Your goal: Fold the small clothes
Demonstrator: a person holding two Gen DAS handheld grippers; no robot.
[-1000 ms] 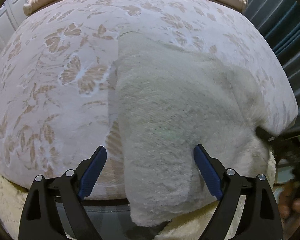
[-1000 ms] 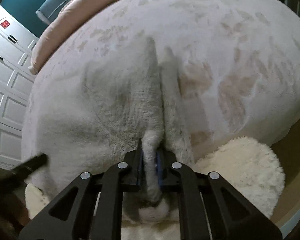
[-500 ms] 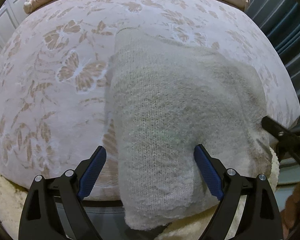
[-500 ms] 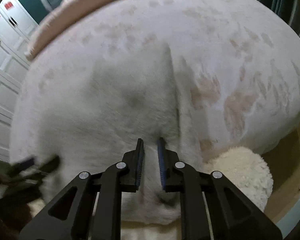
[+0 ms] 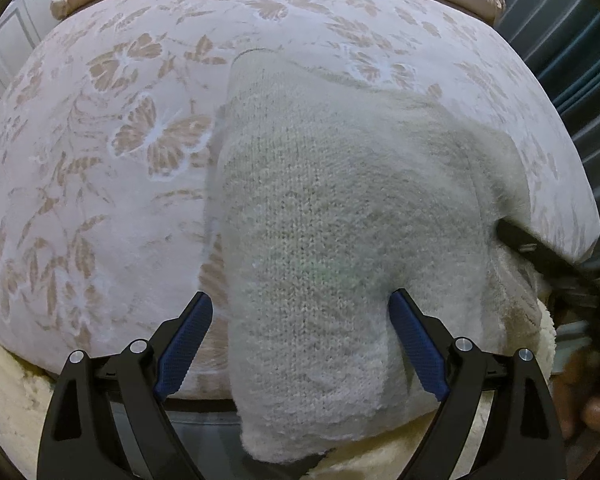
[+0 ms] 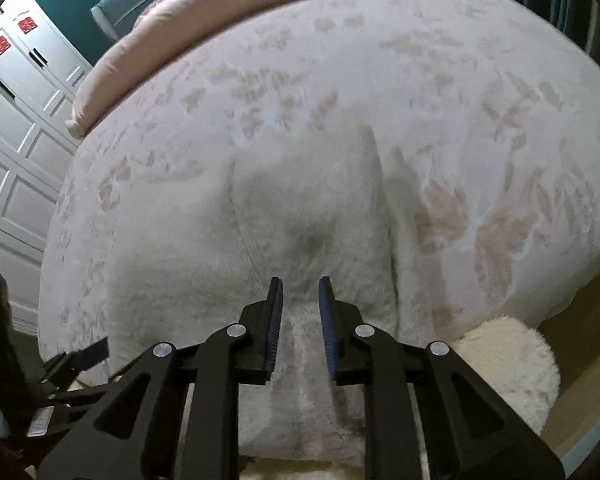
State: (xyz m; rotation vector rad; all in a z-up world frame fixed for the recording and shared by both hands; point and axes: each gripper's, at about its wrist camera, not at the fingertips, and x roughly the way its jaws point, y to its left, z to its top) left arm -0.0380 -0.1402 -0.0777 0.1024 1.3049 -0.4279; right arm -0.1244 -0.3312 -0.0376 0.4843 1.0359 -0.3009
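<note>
A cream knitted garment (image 5: 340, 216) lies spread on a bed with a pale butterfly-print cover (image 5: 100, 160), its near end hanging over the bed's edge. My left gripper (image 5: 300, 344) stands wide open above that hanging end, blue pads either side of the knit without touching it. In the right wrist view the same garment (image 6: 300, 220) shows a raised fold (image 6: 376, 168) running away from me. My right gripper (image 6: 299, 300) hovers over the garment's near edge; its jaws are opening, and no cloth is pinched between them. Its black frame (image 5: 540, 252) shows at the right of the left wrist view.
A pink duvet or pillow (image 6: 220, 12) lies along the far side of the bed. A fluffy cream rug (image 6: 512, 364) lies on the floor below the near edge. White panelled cupboard doors (image 6: 16, 120) stand at the left, dark curtains (image 5: 572, 60) at the right.
My right gripper has let go of the pinched fold of knit and its jaws have parted; it drew back a little. The garment settled flatter. The left gripper stayed wide open in place.
</note>
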